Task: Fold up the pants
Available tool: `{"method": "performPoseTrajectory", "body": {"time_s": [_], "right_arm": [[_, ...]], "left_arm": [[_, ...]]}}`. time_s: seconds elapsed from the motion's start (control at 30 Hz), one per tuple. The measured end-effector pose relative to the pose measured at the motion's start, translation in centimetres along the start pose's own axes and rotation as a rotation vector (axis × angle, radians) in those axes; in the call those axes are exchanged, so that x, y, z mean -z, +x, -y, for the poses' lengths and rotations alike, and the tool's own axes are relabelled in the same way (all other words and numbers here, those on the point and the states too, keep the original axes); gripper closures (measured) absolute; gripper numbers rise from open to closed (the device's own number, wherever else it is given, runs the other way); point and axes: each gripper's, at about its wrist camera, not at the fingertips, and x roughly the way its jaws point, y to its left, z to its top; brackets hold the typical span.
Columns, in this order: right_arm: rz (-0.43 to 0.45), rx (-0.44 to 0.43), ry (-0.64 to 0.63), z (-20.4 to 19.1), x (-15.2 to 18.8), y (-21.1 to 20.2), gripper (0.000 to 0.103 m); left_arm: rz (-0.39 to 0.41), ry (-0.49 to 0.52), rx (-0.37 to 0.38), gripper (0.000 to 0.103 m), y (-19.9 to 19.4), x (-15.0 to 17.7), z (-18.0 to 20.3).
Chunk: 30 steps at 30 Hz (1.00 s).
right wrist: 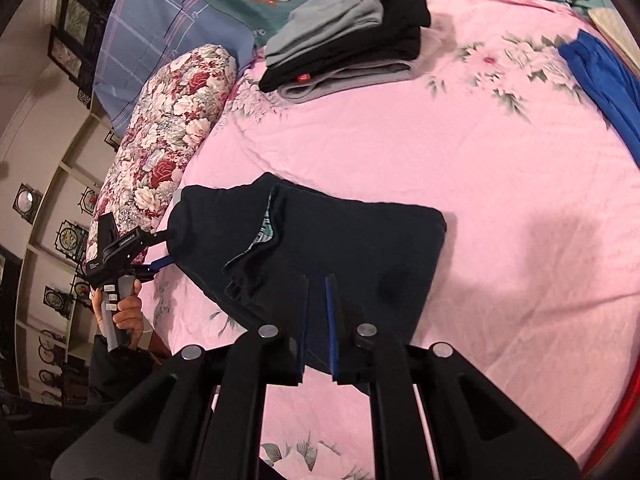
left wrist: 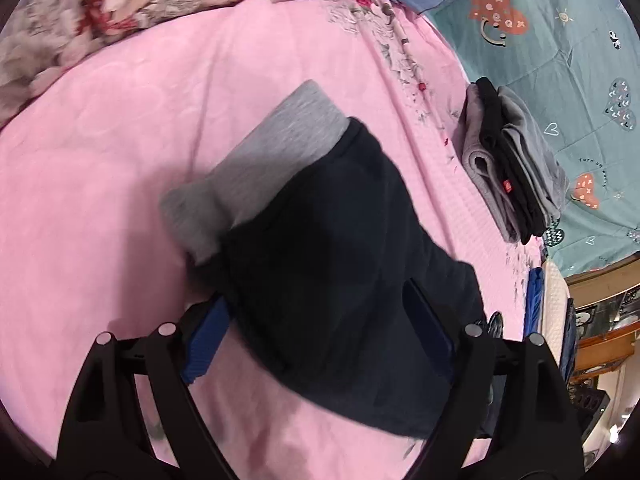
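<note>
Dark navy pants (left wrist: 332, 248) lie folded on the pink bed cover (left wrist: 120, 160), with a grey lining or waistband part (left wrist: 264, 152) showing at the far end. My left gripper (left wrist: 316, 320) is open wide, its blue-padded fingers (left wrist: 204, 340) either side of the pants' near end. In the right wrist view the pants (right wrist: 360, 248) lie in front of my right gripper (right wrist: 318, 300), which is shut on their near edge. The left gripper (right wrist: 160, 252) shows there at the pants' left end, held by a hand.
A stack of folded grey and black pants (left wrist: 512, 160) lies at the right, also seen far back in the right wrist view (right wrist: 348, 32). A floral pillow (right wrist: 168, 128) lies at the left. A blue garment (right wrist: 608, 88) lies at the right edge. A teal quilt (left wrist: 560, 40) lies beyond.
</note>
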Motion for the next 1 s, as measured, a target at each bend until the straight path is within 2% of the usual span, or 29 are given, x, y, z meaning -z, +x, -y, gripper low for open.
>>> {"method": "performPoseTrajectory", "body": {"time_s": [0.1, 0.13, 0.17, 0.2, 0.23, 0.33, 0.5, 0.67, 0.77, 0.8, 0.9, 1.0], "right_arm": [[-0.013, 0.011, 0.028, 0.1, 0.0, 0.4, 0.093], [-0.013, 0.013, 0.031, 0.1, 0.0, 0.5, 0.093], [-0.012, 0.019, 0.033, -0.2, 0.1, 0.5, 0.093], [-0.010, 0.024, 0.033, -0.4, 0.1, 0.5, 0.093], [-0.010, 0.026, 0.034, -0.6, 0.1, 0.6, 0.093], [-0.018, 0.037, 0.038, -1.3, 0.1, 1.3, 0.093], [-0.065, 0.066, 0.025, -3.7, -0.8, 4.2, 0.093], [-0.110, 0.060, -0.085, -8.5, -2.6, 8.8, 0.093], [-0.120, 0.023, -0.167, -11.7, -3.9, 12.0, 0.093], [-0.127, 0.019, -0.182, -12.6, -4.4, 13.1, 0.093], [-0.148, 0.090, -0.237, -14.5, -5.2, 17.2, 0.096], [-0.270, 0.115, -0.203, -13.8, -4.5, 21.4, 0.097]], "left_arm": [[0.012, 0.015, 0.059, 0.016, 1.2, -0.8, 0.5], [0.019, 0.018, 0.066, 0.025, 1.3, -0.8, 0.5], [0.025, 0.026, 0.067, 0.040, 1.5, -0.8, 0.5], [0.015, 0.037, 0.058, 0.073, 2.0, -0.8, 0.5], [0.002, 0.040, 0.068, 0.075, 2.3, -0.8, 0.3], [0.035, 0.029, 0.116, 0.079, 1.7, -0.7, -0.2], [0.135, 0.182, 0.148, 0.081, -1.7, 0.7, 2.3], [0.185, 0.298, 0.255, 0.082, -4.9, 1.6, 4.4], [0.191, 0.347, 0.301, 0.082, -5.7, 1.8, 5.5], [0.191, 0.363, 0.308, 0.082, -5.9, 1.9, 5.9], [0.194, 0.421, 0.288, 0.082, -5.8, 2.4, 7.1], [0.184, 0.460, 0.254, 0.082, -5.2, 3.2, 8.1]]}}
